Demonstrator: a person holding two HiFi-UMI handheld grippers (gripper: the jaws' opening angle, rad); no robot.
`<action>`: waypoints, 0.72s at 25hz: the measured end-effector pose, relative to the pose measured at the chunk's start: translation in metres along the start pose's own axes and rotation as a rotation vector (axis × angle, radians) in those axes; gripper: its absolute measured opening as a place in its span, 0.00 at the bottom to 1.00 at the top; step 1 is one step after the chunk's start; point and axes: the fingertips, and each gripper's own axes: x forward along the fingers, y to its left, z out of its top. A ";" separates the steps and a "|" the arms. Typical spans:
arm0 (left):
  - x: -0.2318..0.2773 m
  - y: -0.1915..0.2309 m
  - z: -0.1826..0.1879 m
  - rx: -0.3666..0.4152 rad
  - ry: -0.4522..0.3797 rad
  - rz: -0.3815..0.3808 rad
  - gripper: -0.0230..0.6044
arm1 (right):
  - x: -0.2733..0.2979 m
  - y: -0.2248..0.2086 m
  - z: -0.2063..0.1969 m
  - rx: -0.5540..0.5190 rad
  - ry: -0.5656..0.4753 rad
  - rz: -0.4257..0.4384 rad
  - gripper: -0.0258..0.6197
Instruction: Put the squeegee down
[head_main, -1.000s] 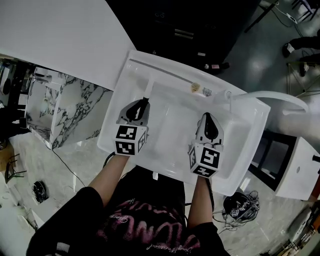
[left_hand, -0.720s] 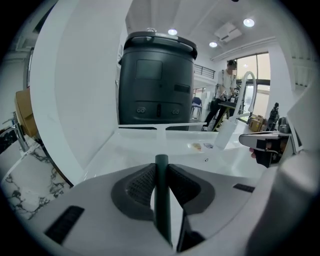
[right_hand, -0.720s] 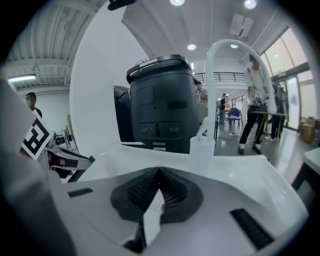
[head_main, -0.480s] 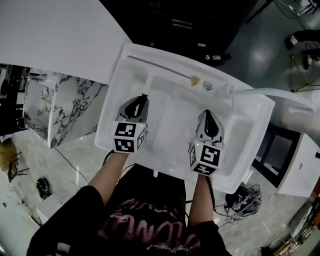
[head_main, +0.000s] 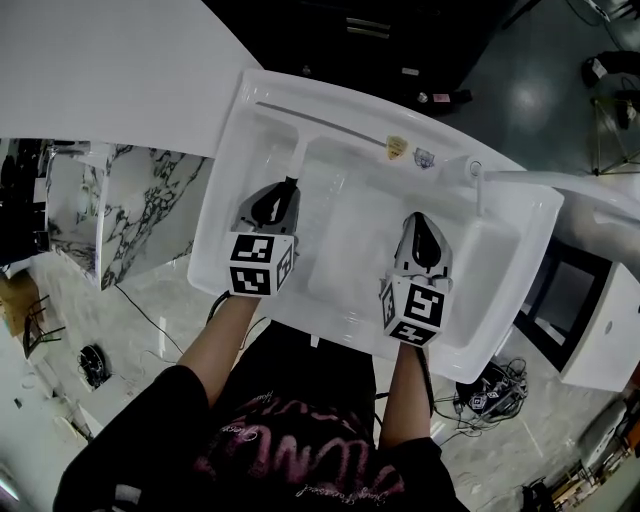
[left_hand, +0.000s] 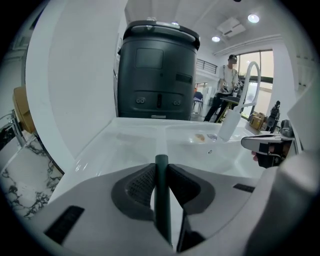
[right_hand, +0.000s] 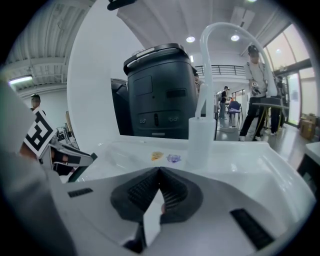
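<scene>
A squeegee (head_main: 297, 152) with a long pale blade reaches across the back ledge of the white sink (head_main: 224, 205). Its dark handle (left_hand: 161, 200) runs back between the jaws of my left gripper (head_main: 289, 186), which is shut on it over the sink's left side. In the left gripper view the jaws of that gripper (left_hand: 161, 169) press on both sides of the handle. My right gripper (head_main: 418, 220) hovers over the basin's right half, shut with nothing in it (right_hand: 160, 172). I cannot tell whether the blade touches the ledge.
A curved white faucet (head_main: 478, 186) rises at the sink's back right, shown close in the right gripper view as a faucet (right_hand: 201, 135). Two small stickers (head_main: 398, 146) sit on the back ledge. A dark bin (left_hand: 155, 75) stands behind the sink. A marble-patterned cabinet (head_main: 130, 215) stands at the left.
The head view has drifted, so the sink sits a bit higher in the frame. Both grippers hold almost the same places over the sink, the left still gripping the squeegee.
</scene>
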 end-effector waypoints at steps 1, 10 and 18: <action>0.001 0.000 -0.001 -0.002 0.004 0.000 0.17 | 0.001 0.000 -0.002 0.001 0.003 0.001 0.07; 0.011 0.002 -0.006 -0.012 0.016 0.011 0.17 | 0.006 -0.003 -0.015 0.001 0.026 0.003 0.07; 0.016 -0.002 -0.012 0.015 0.035 0.012 0.17 | 0.009 -0.006 -0.021 0.011 0.038 -0.002 0.07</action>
